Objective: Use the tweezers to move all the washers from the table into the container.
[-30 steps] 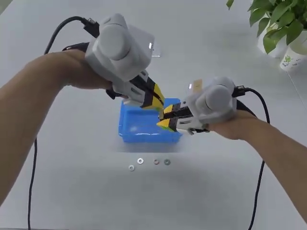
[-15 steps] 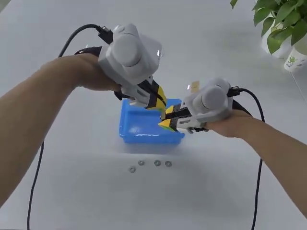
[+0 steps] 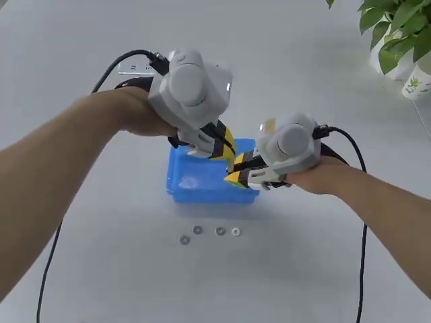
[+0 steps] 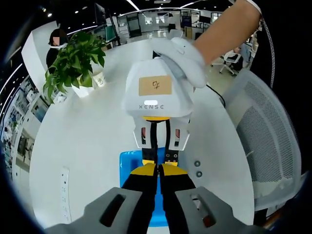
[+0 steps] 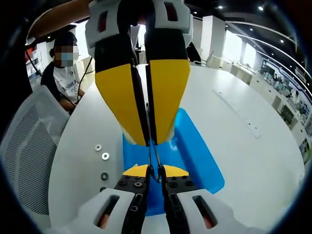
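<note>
Grippers meet tip to tip above the blue container, tweezers between them.
The left gripper and right gripper each have their jaws nearly together on the thin tweezers (barely a sliver in the right gripper view). Four washers lie in a row on the table, just on the near side of the container with nothing over them. A potted plant stands well apart.

Four washers beside a blue container.
Small silvery washers lie flat in a loose row on the white worktop, just beside the shallow, open blue container; thin metal tweezers hang above it.
</note>
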`<action>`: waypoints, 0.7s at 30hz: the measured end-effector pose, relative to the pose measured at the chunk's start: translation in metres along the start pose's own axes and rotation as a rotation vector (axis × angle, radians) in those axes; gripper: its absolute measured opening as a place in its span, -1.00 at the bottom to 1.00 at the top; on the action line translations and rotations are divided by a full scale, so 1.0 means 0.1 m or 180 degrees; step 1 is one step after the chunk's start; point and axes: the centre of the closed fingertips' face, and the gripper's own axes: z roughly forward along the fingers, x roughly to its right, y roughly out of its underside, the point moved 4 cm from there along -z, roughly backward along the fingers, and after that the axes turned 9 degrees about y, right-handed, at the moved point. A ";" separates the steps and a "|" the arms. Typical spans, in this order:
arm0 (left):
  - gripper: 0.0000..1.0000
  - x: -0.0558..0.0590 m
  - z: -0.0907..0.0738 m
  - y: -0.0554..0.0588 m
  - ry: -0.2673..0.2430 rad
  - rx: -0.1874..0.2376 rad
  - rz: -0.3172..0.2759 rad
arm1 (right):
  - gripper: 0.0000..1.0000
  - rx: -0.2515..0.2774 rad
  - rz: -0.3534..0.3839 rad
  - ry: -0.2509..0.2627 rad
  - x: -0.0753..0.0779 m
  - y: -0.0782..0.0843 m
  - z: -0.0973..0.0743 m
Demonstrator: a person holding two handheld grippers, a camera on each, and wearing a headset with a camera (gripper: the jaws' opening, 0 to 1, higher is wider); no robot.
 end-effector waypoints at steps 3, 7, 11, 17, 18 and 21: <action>-0.90 -0.01 0.02 0.02 0.0022 -0.0005 -0.0010 | -0.78 -0.0020 0.0005 -0.0004 -0.01 0.03 0.02; -0.90 -0.02 0.06 0.04 0.0037 0.0001 -0.0024 | -0.78 -0.0050 -0.0022 -0.0017 0.00 0.06 0.05; -0.90 -0.03 0.08 0.06 0.0040 0.0015 -0.0042 | -0.78 -0.0062 -0.0023 -0.0034 0.02 0.08 0.07; -0.90 -0.04 0.10 0.08 0.0041 0.0018 -0.0057 | -0.78 -0.0083 -0.0041 -0.0055 0.01 0.09 0.10; -0.90 -0.04 0.10 0.09 0.0041 0.0018 -0.0058 | -0.78 -0.0087 -0.0049 -0.0058 0.01 0.10 0.11; -0.90 -0.04 0.11 0.10 0.0045 0.0023 -0.0063 | -0.78 -0.0095 -0.0064 -0.0061 0.01 0.11 0.11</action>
